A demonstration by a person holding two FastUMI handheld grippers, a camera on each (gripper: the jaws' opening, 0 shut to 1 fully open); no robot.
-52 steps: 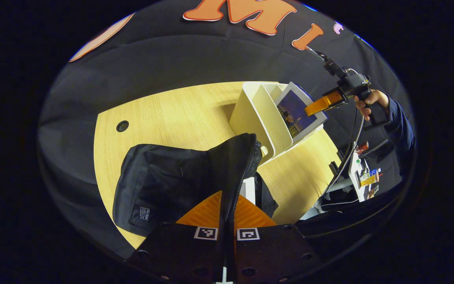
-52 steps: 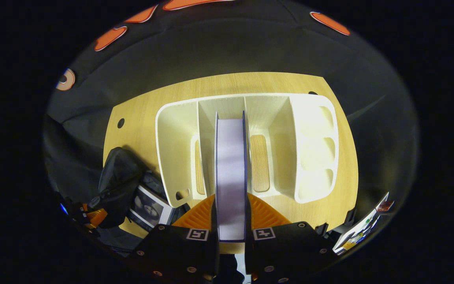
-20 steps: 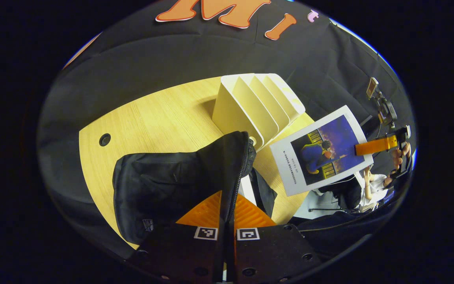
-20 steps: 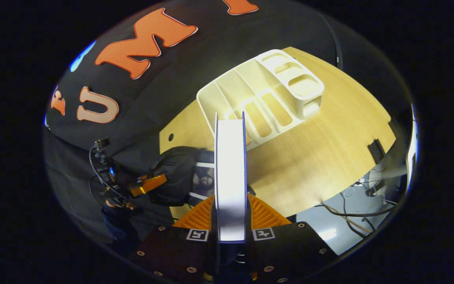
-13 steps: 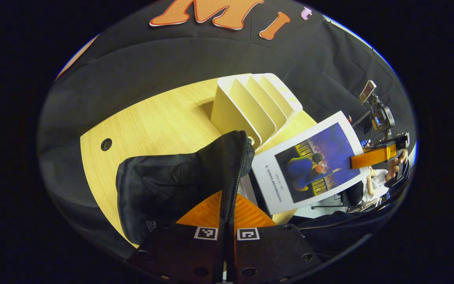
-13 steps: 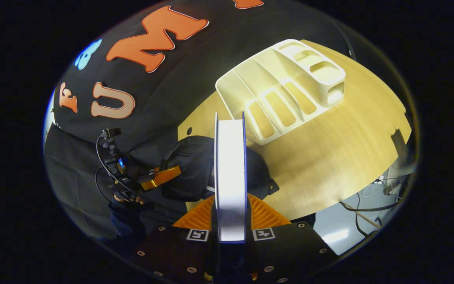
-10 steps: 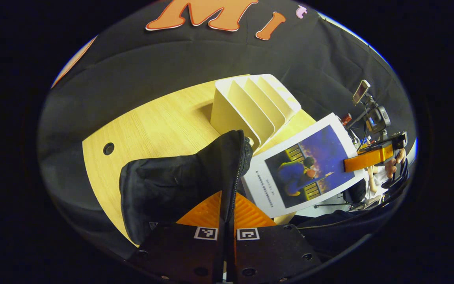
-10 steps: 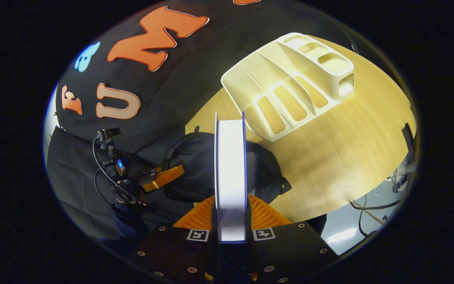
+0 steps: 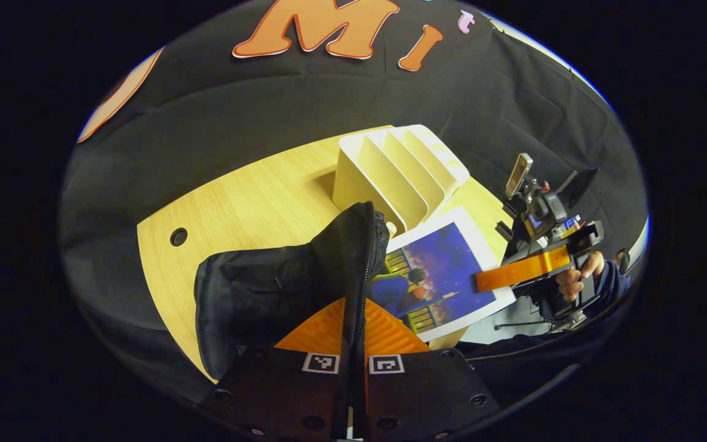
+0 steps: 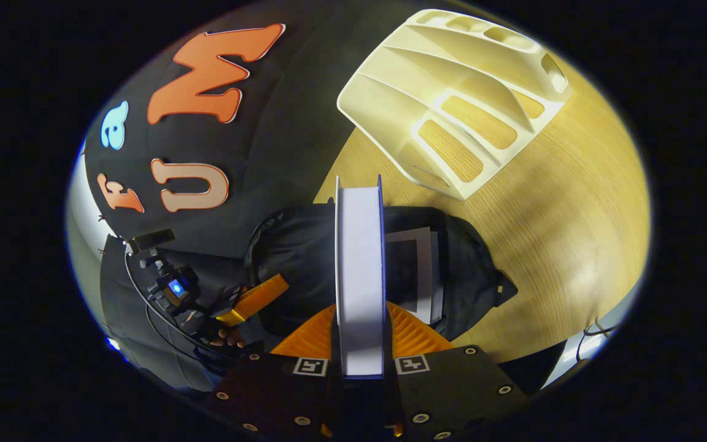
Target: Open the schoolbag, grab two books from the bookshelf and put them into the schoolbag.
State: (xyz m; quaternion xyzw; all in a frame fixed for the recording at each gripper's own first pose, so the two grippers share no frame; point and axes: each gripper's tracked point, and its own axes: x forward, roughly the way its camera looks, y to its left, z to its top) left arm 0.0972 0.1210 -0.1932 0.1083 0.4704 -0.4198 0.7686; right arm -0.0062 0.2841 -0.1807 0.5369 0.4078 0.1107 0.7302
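My right hand-held gripper (image 10: 359, 368) clamps the book (image 10: 359, 270) edge-on, long axis toward 12 o'clock, over the bag (image 10: 464, 270) mouth just beyond. My left hand-held gripper (image 9: 353, 362) pinches the bag's zipper edge (image 9: 363, 276), holding it open on the tabletop (image 9: 255, 196).

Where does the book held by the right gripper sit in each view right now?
Left gripper view: the book shows its blue cover right of centre, pinched by the right gripper, its near corner at the schoolbag opening.
Right gripper view: the book stands edge-on at centre, above the schoolbag.
Shared landmark: the white bookshelf on the wooden table.
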